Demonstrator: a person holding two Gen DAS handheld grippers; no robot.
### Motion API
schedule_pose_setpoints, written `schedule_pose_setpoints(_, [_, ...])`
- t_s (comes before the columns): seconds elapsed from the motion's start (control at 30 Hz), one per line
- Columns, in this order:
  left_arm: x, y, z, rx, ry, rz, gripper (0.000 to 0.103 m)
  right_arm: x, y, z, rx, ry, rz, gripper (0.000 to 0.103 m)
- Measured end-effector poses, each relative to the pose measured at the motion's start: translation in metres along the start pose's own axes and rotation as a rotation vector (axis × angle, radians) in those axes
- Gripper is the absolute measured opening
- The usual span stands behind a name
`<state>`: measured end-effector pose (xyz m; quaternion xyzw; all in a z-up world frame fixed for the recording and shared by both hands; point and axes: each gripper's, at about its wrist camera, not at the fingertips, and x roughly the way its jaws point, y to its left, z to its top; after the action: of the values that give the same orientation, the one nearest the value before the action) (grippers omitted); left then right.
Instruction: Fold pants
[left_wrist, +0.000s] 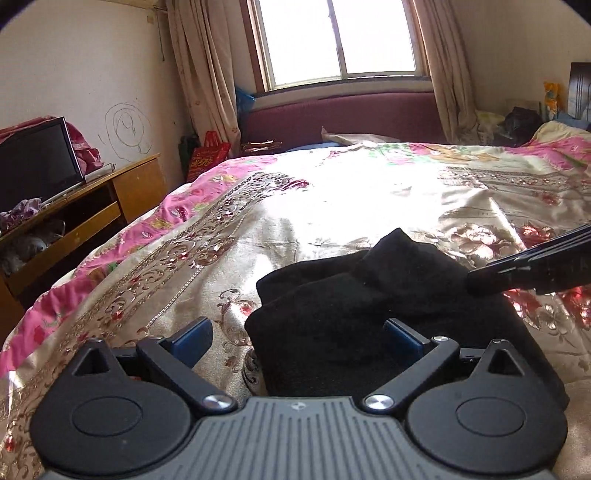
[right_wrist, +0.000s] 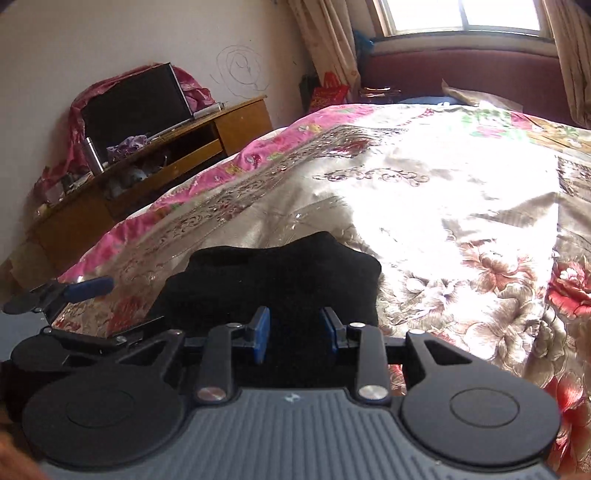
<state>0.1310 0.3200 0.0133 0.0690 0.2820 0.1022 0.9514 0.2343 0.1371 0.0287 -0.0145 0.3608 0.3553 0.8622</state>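
The black pants (left_wrist: 369, 306) lie folded in a compact bundle on the floral bedspread (left_wrist: 332, 199); they also show in the right wrist view (right_wrist: 280, 273). My left gripper (left_wrist: 299, 341) is open, its blue pads wide apart, the right pad at the bundle's near left edge. My right gripper (right_wrist: 293, 332) is open with a narrower gap, just above the bundle's near side, holding nothing. The right gripper's fingers (left_wrist: 517, 271) reach in from the right and touch the bundle's right side. The left gripper's finger (right_wrist: 88, 288) shows at the left.
The bed fills most of both views, with a pink border (left_wrist: 192, 199) along its left edge. A wooden TV stand (left_wrist: 92, 206) with a screen (left_wrist: 37, 162) stands left of the bed. A maroon headboard (left_wrist: 340, 114) and window lie beyond.
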Motion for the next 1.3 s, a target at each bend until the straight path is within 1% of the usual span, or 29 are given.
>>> schedule_pose_setpoints(0.03, [0.01,-0.009,-0.002,0.031,0.041,0.009,0.103,0.019,-0.003,-0.006,0.001,0.068,-0.034,0.032])
schedule_pose_setpoints(0.1, [0.026,-0.02,-0.008,0.051,0.119,-0.002,0.103,0.04,-0.012,-0.013,0.026,0.143,-0.054,0.031])
schedule_pose_setpoints(0.13, [0.03,-0.021,-0.01,0.029,0.142,-0.009,0.103,0.039,-0.015,-0.016,0.032,0.15,-0.063,0.03])
schedule_pose_setpoints(0.17, [0.028,-0.021,-0.009,0.005,0.152,-0.013,0.103,0.03,-0.014,-0.015,0.039,0.137,-0.056,0.03])
schedule_pose_setpoints(0.23, [0.018,-0.021,-0.005,-0.015,0.14,0.006,0.103,0.011,-0.014,-0.011,0.07,0.098,-0.029,0.032])
schedule_pose_setpoints(0.27, [0.01,-0.023,-0.002,-0.007,0.126,0.026,0.103,0.0,-0.013,-0.009,0.081,0.077,-0.014,0.032])
schedule_pose_setpoints(0.33, [-0.001,-0.031,0.002,0.027,0.119,0.068,0.103,-0.026,-0.011,-0.011,0.065,0.03,-0.016,0.034])
schedule_pose_setpoints(0.37, [-0.009,-0.037,0.004,0.052,0.112,0.092,0.103,-0.035,-0.01,-0.014,0.057,0.016,-0.02,0.035])
schedule_pose_setpoints(0.43, [-0.024,-0.048,0.005,0.081,0.093,0.117,0.103,-0.056,-0.007,-0.022,0.051,-0.007,-0.028,0.037])
schedule_pose_setpoints(0.57, [-0.057,-0.069,0.006,0.056,0.052,0.09,0.103,-0.083,-0.007,-0.042,0.091,-0.005,-0.031,0.037])
schedule_pose_setpoints(0.67, [-0.077,-0.085,0.006,0.04,0.043,0.07,0.103,-0.101,-0.007,-0.057,0.106,-0.01,-0.041,0.037])
schedule_pose_setpoints(0.73, [-0.089,-0.096,0.005,0.037,0.04,0.065,0.103,-0.113,-0.007,-0.065,0.119,-0.016,-0.046,0.037])
schedule_pose_setpoints(0.83, [-0.106,-0.111,0.005,0.038,0.038,0.082,0.103,-0.131,-0.011,-0.076,0.154,-0.037,-0.052,0.039])
schedule_pose_setpoints(1.07, [-0.133,-0.123,0.004,-0.014,0.038,0.048,0.103,-0.167,-0.015,-0.09,0.188,-0.079,-0.051,0.039])
schedule_pose_setpoints(1.3, [-0.15,-0.139,0.002,0.0,0.036,0.069,0.103,-0.183,-0.018,-0.104,0.223,-0.098,-0.046,0.039])
